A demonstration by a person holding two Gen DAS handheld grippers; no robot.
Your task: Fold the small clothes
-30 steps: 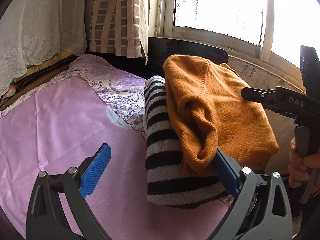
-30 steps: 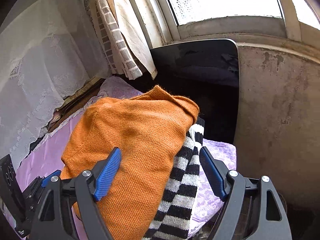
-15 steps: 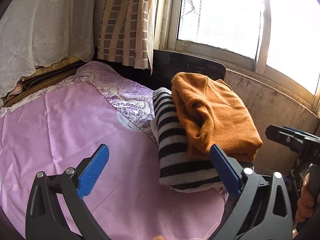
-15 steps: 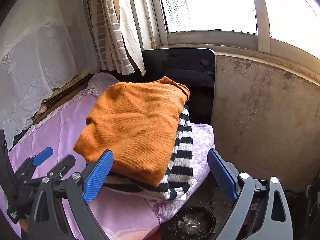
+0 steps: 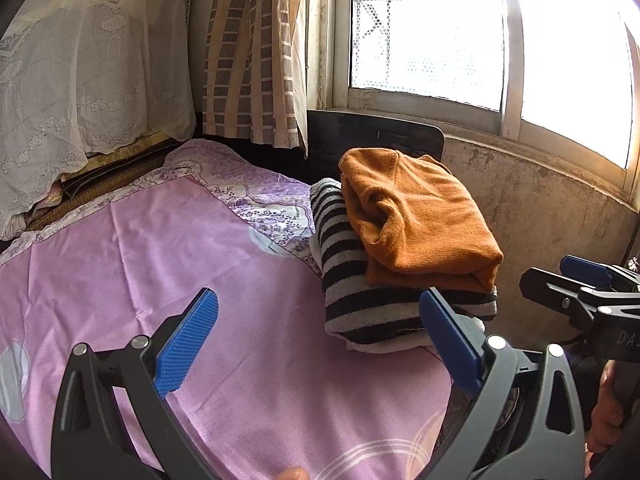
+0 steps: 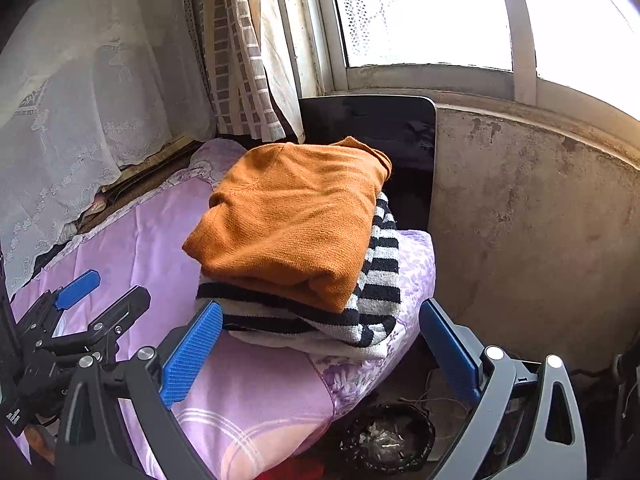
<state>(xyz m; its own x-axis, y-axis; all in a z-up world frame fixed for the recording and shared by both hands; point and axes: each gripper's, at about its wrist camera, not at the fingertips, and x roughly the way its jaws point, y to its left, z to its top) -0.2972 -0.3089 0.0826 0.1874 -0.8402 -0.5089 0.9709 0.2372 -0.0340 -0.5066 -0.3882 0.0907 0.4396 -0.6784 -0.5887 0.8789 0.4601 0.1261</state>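
A folded orange sweater (image 5: 416, 220) (image 6: 296, 220) lies on top of a folded black-and-white striped garment (image 5: 352, 280) (image 6: 380, 272), stacked at the far right corner of the pink bed cover (image 5: 160, 280) (image 6: 248, 384). My left gripper (image 5: 316, 340) is open and empty, above the cover, short of the stack. My right gripper (image 6: 320, 344) is open and empty, in front of the stack at the bed's corner. It also shows at the right edge of the left wrist view (image 5: 576, 292). The left gripper shows at the left of the right wrist view (image 6: 92, 300).
A dark headboard panel (image 5: 376, 136) (image 6: 372, 128) stands behind the stack. A stained concrete wall (image 6: 520, 220) and window (image 5: 440, 32) are to the right. Curtains (image 5: 248, 52) hang at the back. A dark basket (image 6: 388, 436) sits on the floor below the bed corner.
Both grippers have drawn back from the stack. The orange sweater now rests free on the striped garment, farther from both cameras.
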